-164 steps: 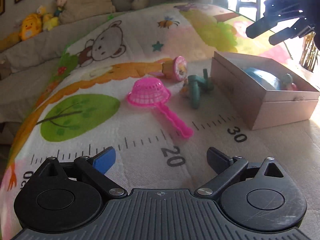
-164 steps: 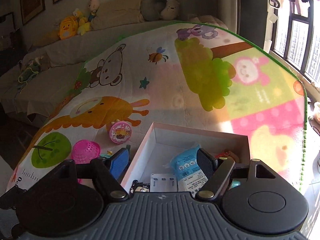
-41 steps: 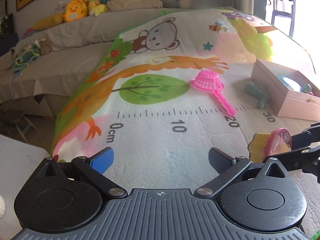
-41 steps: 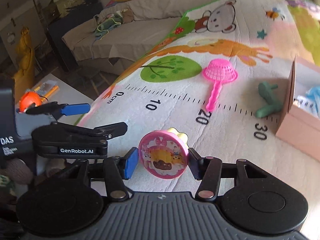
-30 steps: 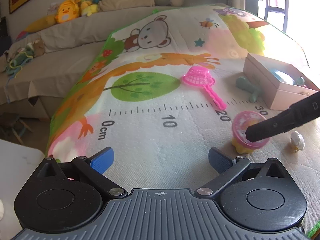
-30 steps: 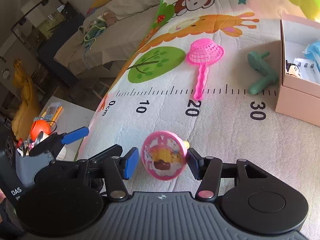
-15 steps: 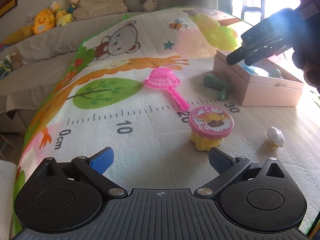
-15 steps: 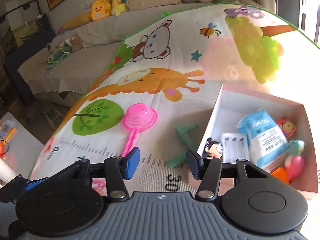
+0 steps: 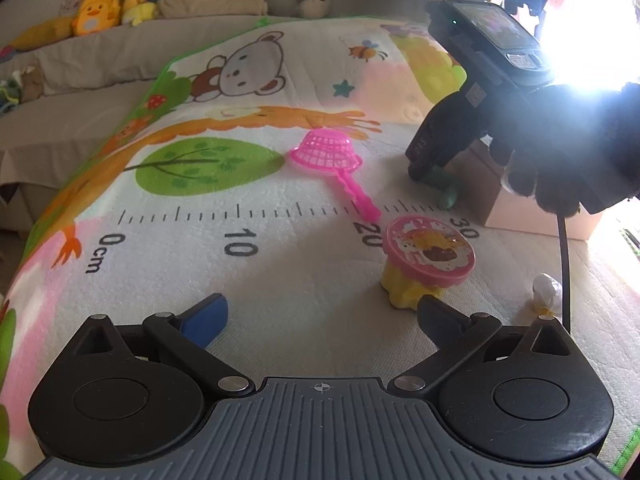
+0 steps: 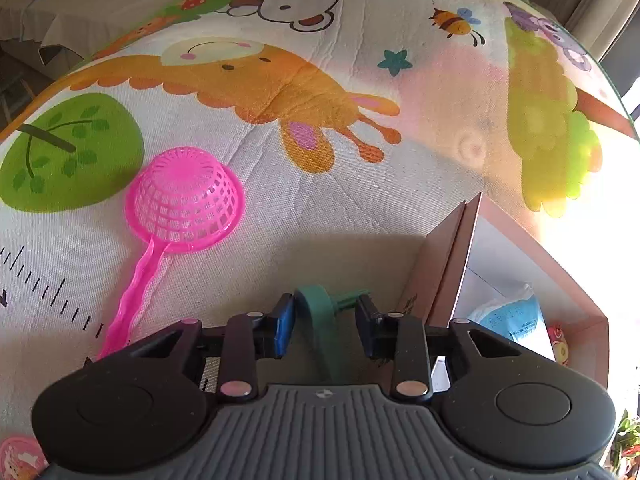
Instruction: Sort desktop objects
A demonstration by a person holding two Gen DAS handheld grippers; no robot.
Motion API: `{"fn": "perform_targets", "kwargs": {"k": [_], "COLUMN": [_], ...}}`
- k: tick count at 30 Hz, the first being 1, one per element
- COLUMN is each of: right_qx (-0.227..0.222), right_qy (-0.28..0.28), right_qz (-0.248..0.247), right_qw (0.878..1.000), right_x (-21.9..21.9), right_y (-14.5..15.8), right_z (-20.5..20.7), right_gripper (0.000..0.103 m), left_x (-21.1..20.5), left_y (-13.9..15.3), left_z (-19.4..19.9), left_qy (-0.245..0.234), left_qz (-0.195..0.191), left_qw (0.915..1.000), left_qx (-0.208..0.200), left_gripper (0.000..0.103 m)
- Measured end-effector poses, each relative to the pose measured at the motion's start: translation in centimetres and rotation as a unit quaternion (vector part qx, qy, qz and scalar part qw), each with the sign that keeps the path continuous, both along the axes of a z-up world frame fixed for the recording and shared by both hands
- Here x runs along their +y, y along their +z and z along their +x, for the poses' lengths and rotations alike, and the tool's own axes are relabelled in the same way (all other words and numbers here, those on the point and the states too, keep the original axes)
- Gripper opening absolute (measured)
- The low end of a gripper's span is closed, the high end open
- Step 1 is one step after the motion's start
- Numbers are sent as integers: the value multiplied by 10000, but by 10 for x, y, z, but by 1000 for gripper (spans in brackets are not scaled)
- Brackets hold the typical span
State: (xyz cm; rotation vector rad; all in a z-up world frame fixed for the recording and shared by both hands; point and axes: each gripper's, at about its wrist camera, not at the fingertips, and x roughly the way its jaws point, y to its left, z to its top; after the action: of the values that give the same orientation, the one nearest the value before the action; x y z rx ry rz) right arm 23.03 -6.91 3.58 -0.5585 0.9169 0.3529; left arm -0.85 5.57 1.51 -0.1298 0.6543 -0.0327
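On the play mat (image 9: pixel 280 216) we find, from left to right, the pink strainer (image 9: pixel 326 152) lying dome up by the printed tree, the pink-lidded toy cup (image 9: pixel 430 250) standing near the "20" mark of the printed ruler, a small white toy (image 9: pixel 547 286) to its right, and the pink box (image 9: pixel 536 216) at the right edge.

Our left gripper (image 9: pixel 320 314) hovers low over the mat with its jaws wide and nothing between them; the toy cup stands just ahead of its right finger.

Our right gripper (image 10: pixel 324 326), held in a gloved hand (image 9: pixel 560 148), points down at the mat just beside the left wall of the box. Its jaws are closing, and the green toy (image 10: pixel 320 308) lies between them. The blue pad (image 10: pixel 285 328) sits at the toy's side, while the other pad shows a small gap. Inside the box (image 10: pixel 460 248) we see a blue-and-white packet (image 10: pixel 508 316).
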Motion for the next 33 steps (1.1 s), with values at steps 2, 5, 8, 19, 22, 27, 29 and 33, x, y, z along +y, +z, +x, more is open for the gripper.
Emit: {"fn": "perform_targets", "kwargs": {"k": [2, 5, 8, 19, 22, 27, 29, 33], "right_qx": [-60, 158, 284, 878, 787, -1, -377, -364], "right_qy": [74, 236, 524, 942, 776, 627, 605, 719], "right_qz": [14, 246, 376, 993, 1141, 1431, 1446, 1722], "right_qw": [10000, 9993, 9975, 9867, 9873, 9877, 9869, 9818], "right_x": [-2, -7, -11, -48, -68, -111, -128, -143], "right_y": [2, 8, 11, 8, 11, 35, 38, 25], "right_z": [-8, -25, -53, -132, -142, -167, -180, -198], "right_gripper": [21, 14, 13, 12, 12, 23, 50, 70], "left_x": [-1, 0, -1, -7, -9, -16, -20, -40], "left_y": [0, 1, 1, 1, 1, 8, 14, 30], "left_z": [-1, -2, -2, -1, 0, -5, -8, -6], "left_qy": [-11, 8, 33, 8, -22, -34, -179, -524], "left_qz": [0, -13, 11, 206, 294, 523, 546, 767], "left_qw": [10000, 10000, 10000, 9998, 9996, 9986, 9982, 9952], "left_qx": [-23, -59, -54, -45, 0, -82, -141, -304], "left_gripper": [103, 103, 103, 103, 103, 103, 103, 103]}}
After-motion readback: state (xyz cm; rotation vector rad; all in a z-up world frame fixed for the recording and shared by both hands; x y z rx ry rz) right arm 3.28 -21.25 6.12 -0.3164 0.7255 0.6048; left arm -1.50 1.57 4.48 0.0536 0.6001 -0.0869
